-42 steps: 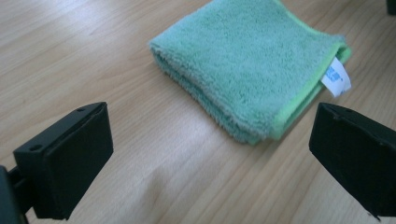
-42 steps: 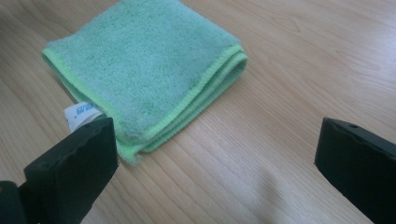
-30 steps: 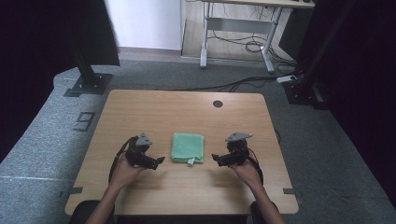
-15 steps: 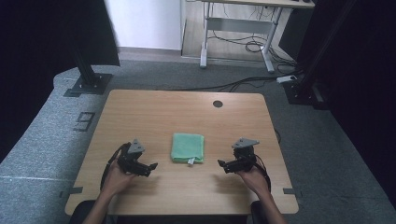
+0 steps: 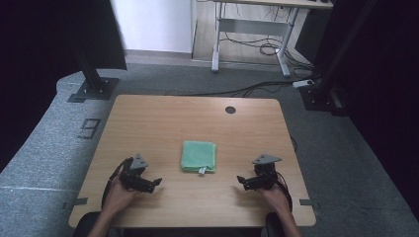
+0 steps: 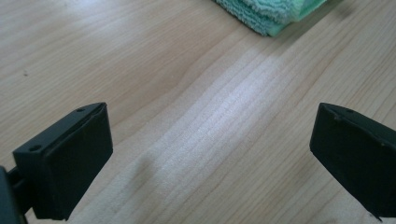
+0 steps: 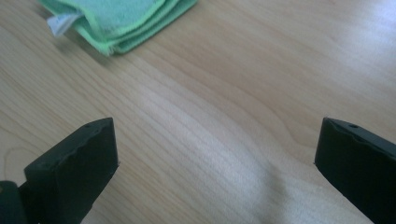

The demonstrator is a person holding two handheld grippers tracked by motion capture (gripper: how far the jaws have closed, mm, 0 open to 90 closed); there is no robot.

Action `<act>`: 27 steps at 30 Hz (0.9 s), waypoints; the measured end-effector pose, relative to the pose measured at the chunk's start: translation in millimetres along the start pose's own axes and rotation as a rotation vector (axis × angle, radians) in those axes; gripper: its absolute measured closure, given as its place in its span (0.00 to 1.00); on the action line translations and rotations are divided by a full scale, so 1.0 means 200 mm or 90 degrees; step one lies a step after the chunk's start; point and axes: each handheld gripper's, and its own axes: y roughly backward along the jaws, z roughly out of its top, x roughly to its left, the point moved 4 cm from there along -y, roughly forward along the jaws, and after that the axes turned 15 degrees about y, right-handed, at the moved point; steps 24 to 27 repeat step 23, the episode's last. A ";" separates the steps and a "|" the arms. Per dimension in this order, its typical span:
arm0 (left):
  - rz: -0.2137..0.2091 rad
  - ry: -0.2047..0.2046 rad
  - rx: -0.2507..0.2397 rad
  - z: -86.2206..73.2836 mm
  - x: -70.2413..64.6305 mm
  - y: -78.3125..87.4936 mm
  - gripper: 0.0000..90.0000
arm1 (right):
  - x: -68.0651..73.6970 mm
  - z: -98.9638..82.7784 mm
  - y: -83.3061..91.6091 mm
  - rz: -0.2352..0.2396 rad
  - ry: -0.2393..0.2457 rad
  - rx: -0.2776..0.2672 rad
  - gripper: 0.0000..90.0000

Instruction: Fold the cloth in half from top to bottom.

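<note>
Folded green cloth (image 5: pixel 198 156), white tag (image 5: pixel 202 171) unreadable; L tool (image 5: pixel 157 182) & R tool (image 5: pixel 240 180) wide, empty.

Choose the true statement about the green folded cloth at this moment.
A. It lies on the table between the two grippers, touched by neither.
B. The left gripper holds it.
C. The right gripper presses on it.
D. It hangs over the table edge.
A: the green folded cloth lies flat on the table, with the left gripper and the right gripper open on bare wood at either side.
</note>
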 end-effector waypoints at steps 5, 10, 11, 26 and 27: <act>-0.001 0.001 0.013 -0.03 0.00 -0.03 0.00 | 0.01 -0.05 -0.03 0.003 0.002 0.017 0.00; 0.010 -0.006 0.021 -0.05 0.00 -0.06 0.00 | 0.03 -0.08 -0.06 0.009 0.003 0.033 0.00; 0.015 -0.010 0.026 -0.06 0.00 -0.07 0.00 | 0.03 -0.09 -0.06 0.010 0.005 0.035 0.00; -0.019 -0.002 0.042 -0.07 0.00 -0.10 0.00 | 0.04 -0.12 -0.08 -0.002 0.004 0.031 0.00; -0.019 -0.002 0.042 -0.07 0.00 -0.10 0.00 | 0.04 -0.12 -0.08 -0.002 0.004 0.031 0.00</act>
